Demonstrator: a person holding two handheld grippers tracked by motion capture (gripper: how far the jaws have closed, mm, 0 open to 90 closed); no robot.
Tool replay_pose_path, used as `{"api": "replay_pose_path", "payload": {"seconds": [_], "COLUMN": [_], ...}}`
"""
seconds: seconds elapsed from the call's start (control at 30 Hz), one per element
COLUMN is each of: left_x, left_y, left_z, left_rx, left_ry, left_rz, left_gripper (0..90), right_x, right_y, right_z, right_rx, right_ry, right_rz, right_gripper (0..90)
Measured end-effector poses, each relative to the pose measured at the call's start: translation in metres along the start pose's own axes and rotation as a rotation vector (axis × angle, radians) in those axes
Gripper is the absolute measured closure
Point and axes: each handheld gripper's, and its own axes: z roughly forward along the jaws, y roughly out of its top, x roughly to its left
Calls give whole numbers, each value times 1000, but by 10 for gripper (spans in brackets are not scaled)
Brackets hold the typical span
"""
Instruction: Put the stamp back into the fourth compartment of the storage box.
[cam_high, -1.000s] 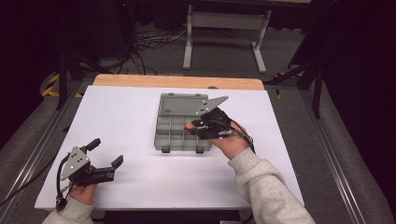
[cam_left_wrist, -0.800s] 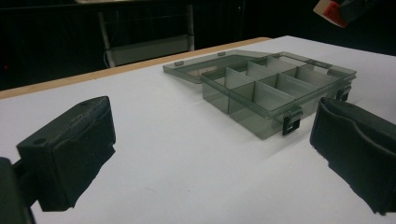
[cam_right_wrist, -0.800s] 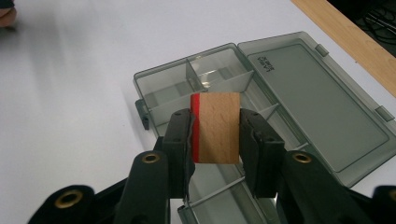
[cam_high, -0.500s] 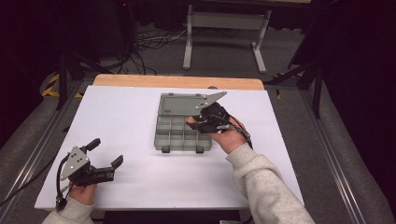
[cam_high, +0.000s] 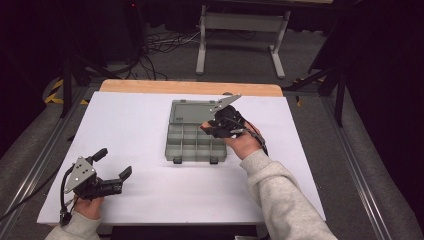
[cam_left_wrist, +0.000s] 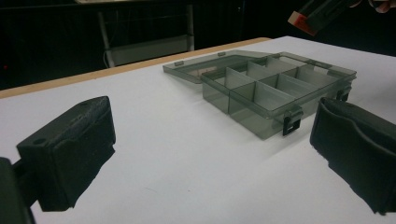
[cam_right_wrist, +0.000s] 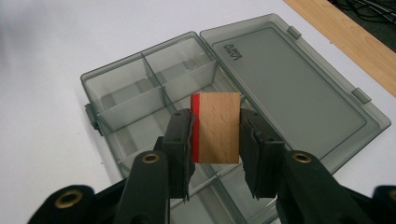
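Observation:
A grey see-through compartment box (cam_high: 195, 135) lies open in the middle of the white table, its lid (cam_right_wrist: 289, 84) folded flat toward the far side. Above its compartments (cam_right_wrist: 154, 93) my right gripper (cam_right_wrist: 215, 135) is shut on a wooden block (cam_right_wrist: 217, 128) with one red face. The block's red edge (cam_left_wrist: 299, 22) also peeks in at the top right of the left gripper view. Near the front left of the table my left gripper (cam_high: 114, 162) rests low in a hand, jaws wide open with nothing between them, pointing toward the box (cam_left_wrist: 275, 88).
The white sheet (cam_high: 125, 125) covers the table, with a wooden strip (cam_high: 190, 87) along its far edge. Behind the table stand a metal frame (cam_high: 240, 30) and cables on the floor. Bare white surface lies between the left gripper and the box.
The right gripper with the block has shifted slightly left and down over the box. The left gripper has stayed where it was.

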Motion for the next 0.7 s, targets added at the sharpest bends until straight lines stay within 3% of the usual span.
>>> {"api": "replay_pose_path", "payload": {"seconds": [0.7], "left_x": [1], "left_y": [0], "left_z": [0], "left_rx": [-4], "left_ry": [3], "left_rz": [-6], "left_gripper": [10], "right_x": [-21], "right_y": [0], "right_z": [15], "right_rx": [39], "right_ry": [-36], "right_rz": [50], "right_gripper": [659]}}
